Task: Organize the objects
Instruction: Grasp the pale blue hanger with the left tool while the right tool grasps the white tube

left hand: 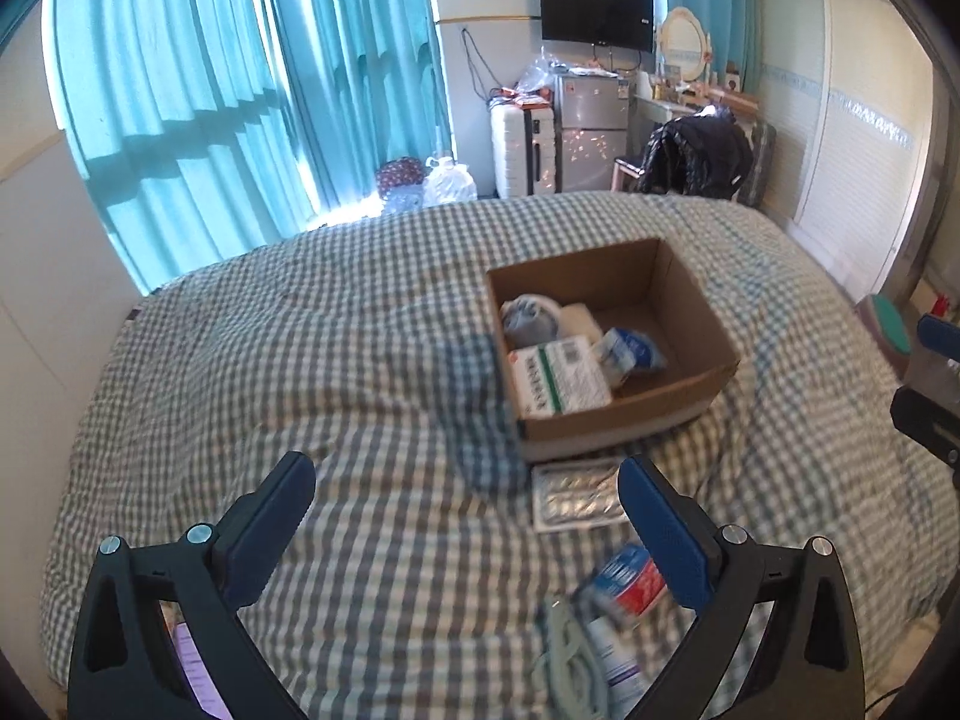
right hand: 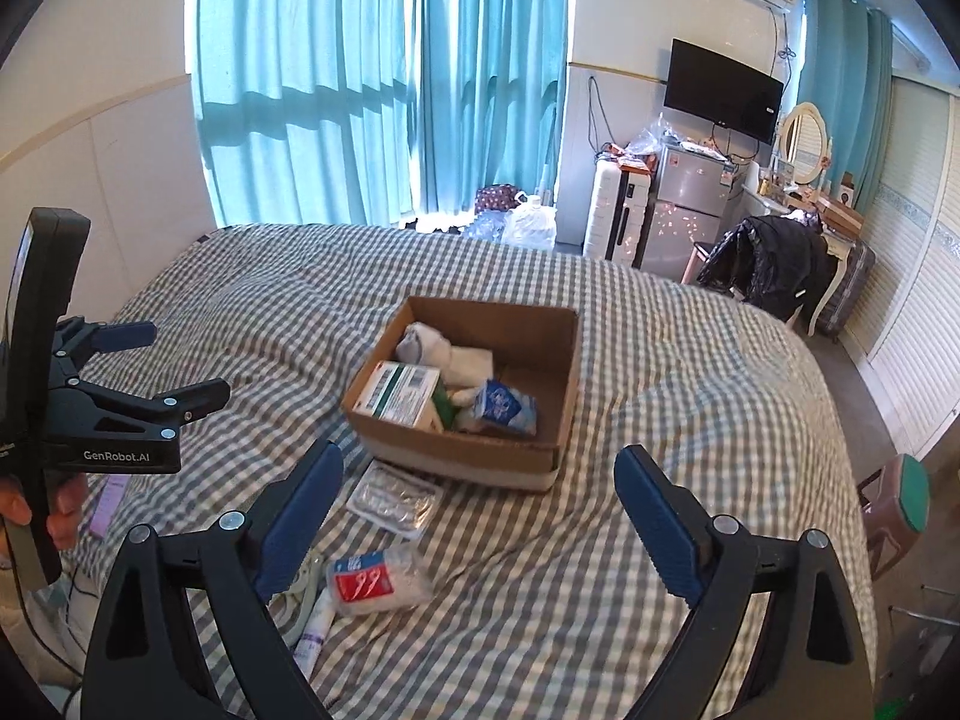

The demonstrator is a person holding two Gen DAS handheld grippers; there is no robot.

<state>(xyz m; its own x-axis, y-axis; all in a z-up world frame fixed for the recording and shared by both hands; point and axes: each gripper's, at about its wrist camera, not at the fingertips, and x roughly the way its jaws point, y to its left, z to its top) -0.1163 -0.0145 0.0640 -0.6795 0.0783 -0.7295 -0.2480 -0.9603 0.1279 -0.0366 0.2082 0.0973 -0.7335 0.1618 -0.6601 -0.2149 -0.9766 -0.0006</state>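
A bed [right hand: 600, 540] under a grey-and-white checked cover fills both views, and everything here is placed against the open cardboard box [right hand: 540, 330] that sits on the middle of it. Inside the box, a white carton with a green stripe [left hand: 561, 375] leans at the near side toward the window, a blue-and-white packet [left hand: 630, 354] lies just beside it toward the box's centre, and a rolled grey-white cloth bundle [left hand: 531, 315] sits behind them against the wall of the box on the curtain side. Outside the box, just in front of its near wall, a flat clear-wrapped foil pack [right hand: 393, 498] lies on the cover. Farther out from the box on the same near side lie a clear bag with a red-and-blue label [right hand: 375, 582], a pale green coiled cord [left hand: 567, 654] and a white tube [right hand: 315, 630], close together (the tube and cord partly hidden behind gripper fingers). The left gripper [left hand: 467, 531] hangs over the cover in front of the box, its jaws spread wide with nothing between the blue pads. The right gripper [right hand: 478, 519] is likewise held short of the box, jaws wide apart and empty. A hand [right hand: 57, 510] grips the left gripper's handle, to the window side of the box.
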